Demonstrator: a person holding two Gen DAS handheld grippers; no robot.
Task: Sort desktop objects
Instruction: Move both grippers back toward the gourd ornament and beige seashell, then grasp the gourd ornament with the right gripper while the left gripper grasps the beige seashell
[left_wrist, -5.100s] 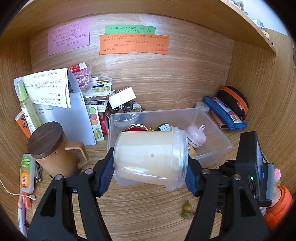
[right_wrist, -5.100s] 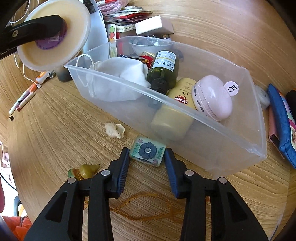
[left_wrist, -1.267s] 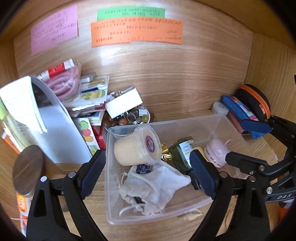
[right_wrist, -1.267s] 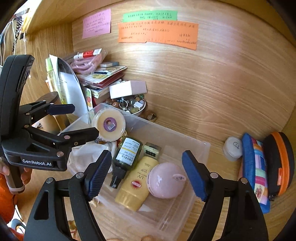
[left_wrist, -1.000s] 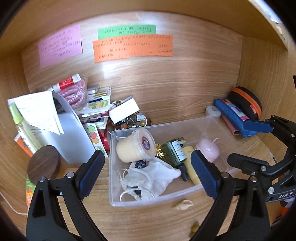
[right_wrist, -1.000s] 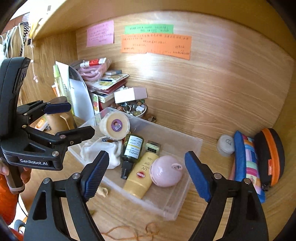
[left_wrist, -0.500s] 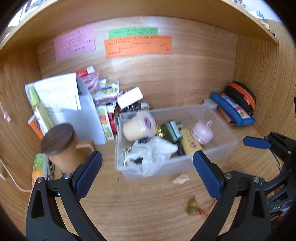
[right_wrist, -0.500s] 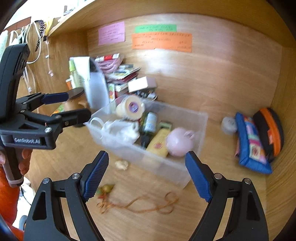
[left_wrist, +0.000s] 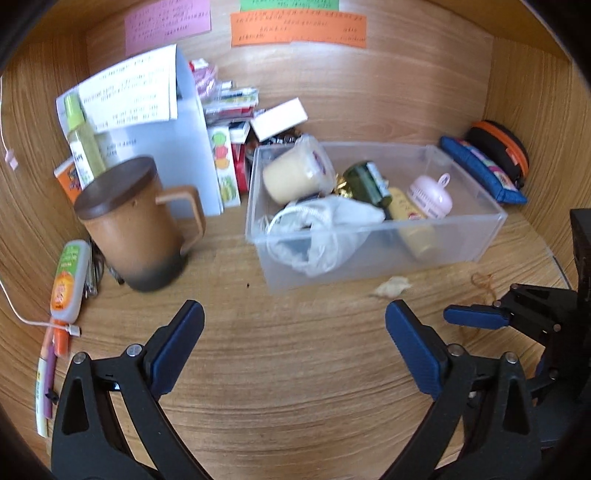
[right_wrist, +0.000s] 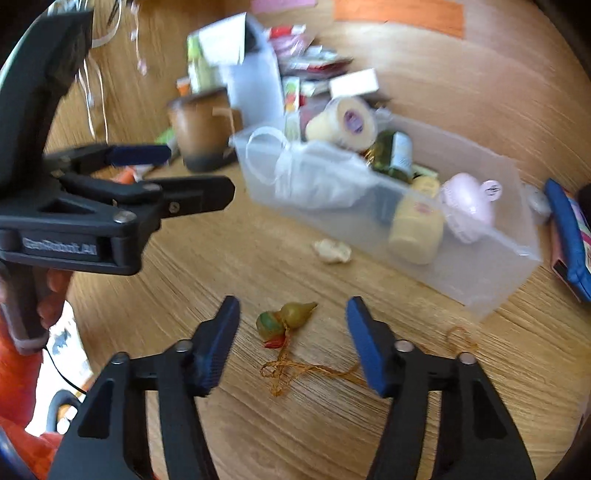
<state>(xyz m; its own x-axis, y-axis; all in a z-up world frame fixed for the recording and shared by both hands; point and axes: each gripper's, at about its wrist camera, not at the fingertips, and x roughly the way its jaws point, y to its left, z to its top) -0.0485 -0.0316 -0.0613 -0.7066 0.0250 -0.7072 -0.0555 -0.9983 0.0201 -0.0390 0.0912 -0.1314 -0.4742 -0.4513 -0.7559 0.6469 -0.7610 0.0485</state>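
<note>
**Right wrist view: gourd charm lies between parted fingers on the desk**

Right wrist view shows the small gourd charm (right_wrist: 286, 319) lying on the wooden desk (right_wrist: 295, 424), glossy, pear-shaped, yellow-green with a rounder green and orange bead at its base and a thin, kinked orange cord (right_wrist: 314, 369) trailing toward the camera. The right gripper (right_wrist: 293, 343) hangs over it with its blue, ribbed fingers spread wide, one on each side of the charm and touching nothing. Bare wood grain surrounds the charm on all sides.

Beyond it, a crumpled, pale scrap (right_wrist: 332, 251) rests near the front wall of the clear plastic bin (right_wrist: 491, 284). The bin is rectangular, thin-walled and translucent. Inside lie a cream jar (right_wrist: 340, 123) tipped on its side with a purple sticker on its end, a limp white drawstring bag (right_wrist: 317, 177), a dark green bottle (right_wrist: 397, 155), a yellow tube (right_wrist: 417, 229) and a round pink case (right_wrist: 469, 208).

From the left wrist view, the left gripper (left_wrist: 293, 350) is empty, fingers wide apart over open desk in front of the bin (left_wrist: 461, 243). A matte brown mug (left_wrist: 136, 232) with a dark lid stands left of the bin, with a clear strip of desk between them. A blue pouch (left_wrist: 484, 170) lies against the right wall.
</note>
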